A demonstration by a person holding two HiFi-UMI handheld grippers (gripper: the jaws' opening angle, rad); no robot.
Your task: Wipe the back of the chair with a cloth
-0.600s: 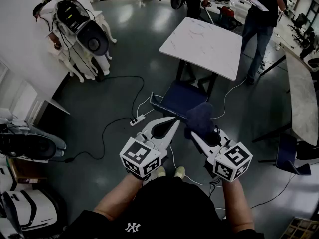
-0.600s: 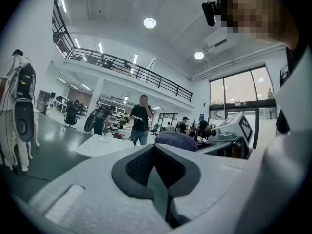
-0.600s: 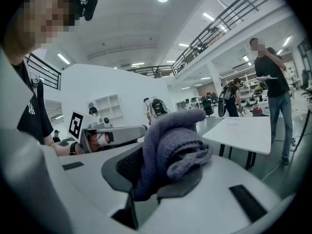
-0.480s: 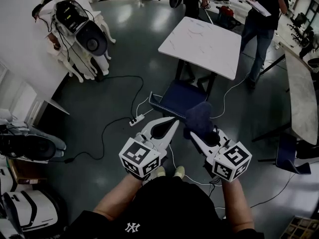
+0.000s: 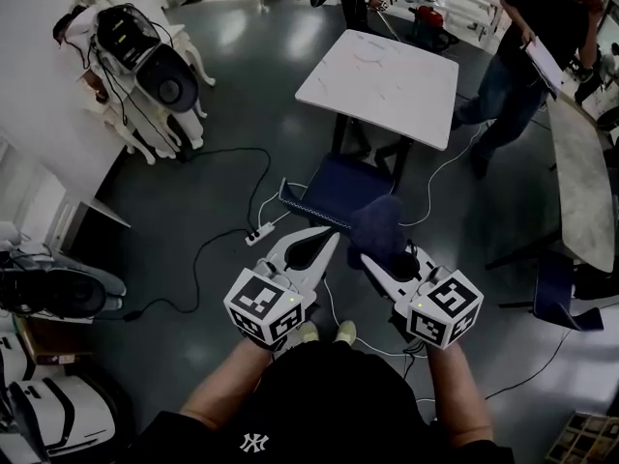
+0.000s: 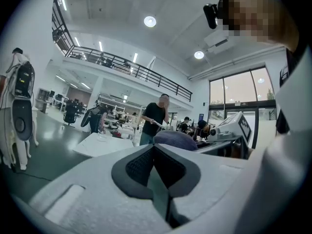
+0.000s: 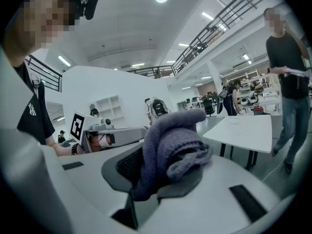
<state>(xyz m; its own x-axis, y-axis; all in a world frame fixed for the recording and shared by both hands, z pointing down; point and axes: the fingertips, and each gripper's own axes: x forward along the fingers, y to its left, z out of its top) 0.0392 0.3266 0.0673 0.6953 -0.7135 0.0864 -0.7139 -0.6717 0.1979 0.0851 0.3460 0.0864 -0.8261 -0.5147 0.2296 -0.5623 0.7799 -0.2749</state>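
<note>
Right gripper (image 7: 157, 175): jaws clamped on a bunched blue-grey cloth (image 7: 171, 143). The cloth bulges up and over the dark pads, with one fold drooping to the right. In the head view the same gripper (image 5: 375, 257) is held out in front of the person, and the cloth (image 5: 377, 228) sticks out past its tip.

Left gripper (image 6: 155, 156): jaws drawn together, pads meeting, nothing between them. In the head view it (image 5: 327, 239) sits just beside the right one, level with it, both pointing forward.

Chair (image 5: 337, 186): dark blue, on the grey floor (image 5: 222, 191) ahead of both grippers. Its far side is pushed in under the white square table (image 5: 379, 73). From above, the cloth overlaps the chair's near right corner, but I cannot tell whether they touch. I cannot make out which part is the backrest.

Around: a white power strip (image 5: 258, 233) lies on the floor left of the chair, with cables trailing from it. A person in dark clothes (image 5: 542, 37) stands beyond the table at upper right, holding papers.
</note>
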